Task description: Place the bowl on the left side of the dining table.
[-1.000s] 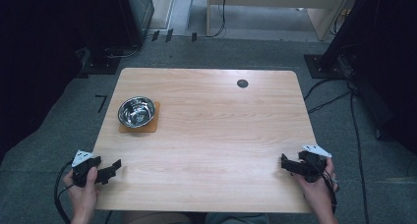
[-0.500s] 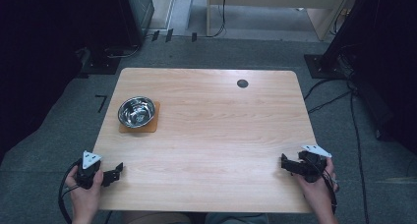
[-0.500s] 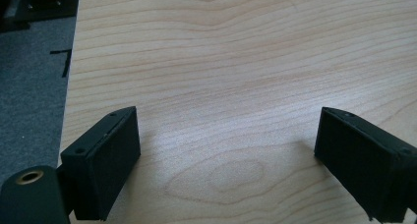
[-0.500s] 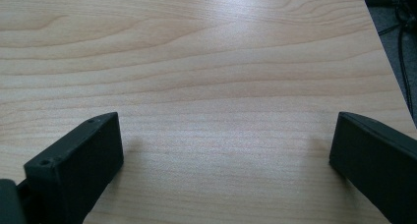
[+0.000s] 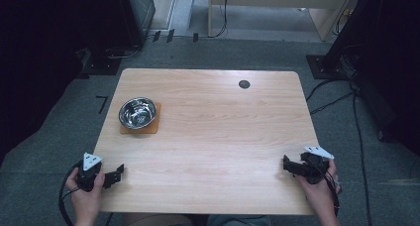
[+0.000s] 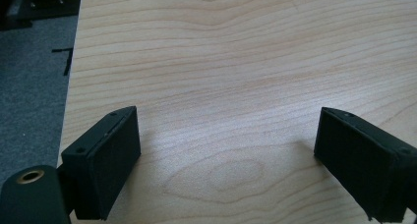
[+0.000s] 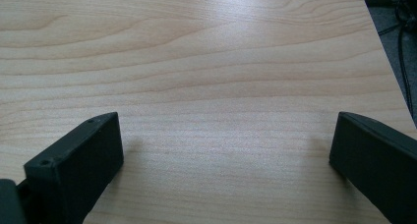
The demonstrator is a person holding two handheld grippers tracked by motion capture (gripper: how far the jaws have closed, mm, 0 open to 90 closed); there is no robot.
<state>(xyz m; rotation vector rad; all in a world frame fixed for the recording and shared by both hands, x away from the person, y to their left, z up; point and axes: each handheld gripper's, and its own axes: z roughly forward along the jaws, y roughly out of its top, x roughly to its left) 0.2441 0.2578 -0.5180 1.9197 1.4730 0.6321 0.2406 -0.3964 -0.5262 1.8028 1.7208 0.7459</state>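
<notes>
You sat at the near edge of a light wooden desk (image 5: 213, 137), one hand at each near corner, each holding a black two-jaw claw. Your left claw (image 5: 118, 173) rested at the near left corner, just inside the desk's left edge, with your left hand (image 5: 86, 196) wrapped around its body and a grey three-cornered plate on top. In the left gripper view its jaws stood wide apart with only bare wood grain between them, so it held nothing. Your right claw (image 5: 286, 164) sat at the near right corner, gripped by your right hand (image 5: 317, 189), its jaws pointing inward across the desk. In the right gripper view those jaws were likewise spread wide over bare wood and gripped nothing. A shiny steel bowl (image 5: 137, 112) stood upright on a square orange-brown mat (image 5: 151, 127) toward the left side of the desk, well apart from both claws. A small dark round grommet (image 5: 243, 84) sat near the far edge, right of centre. Grey carpet (image 5: 59, 137) surrounded the desk, with black cables (image 5: 356, 117) trailing over it on the right.
</notes>
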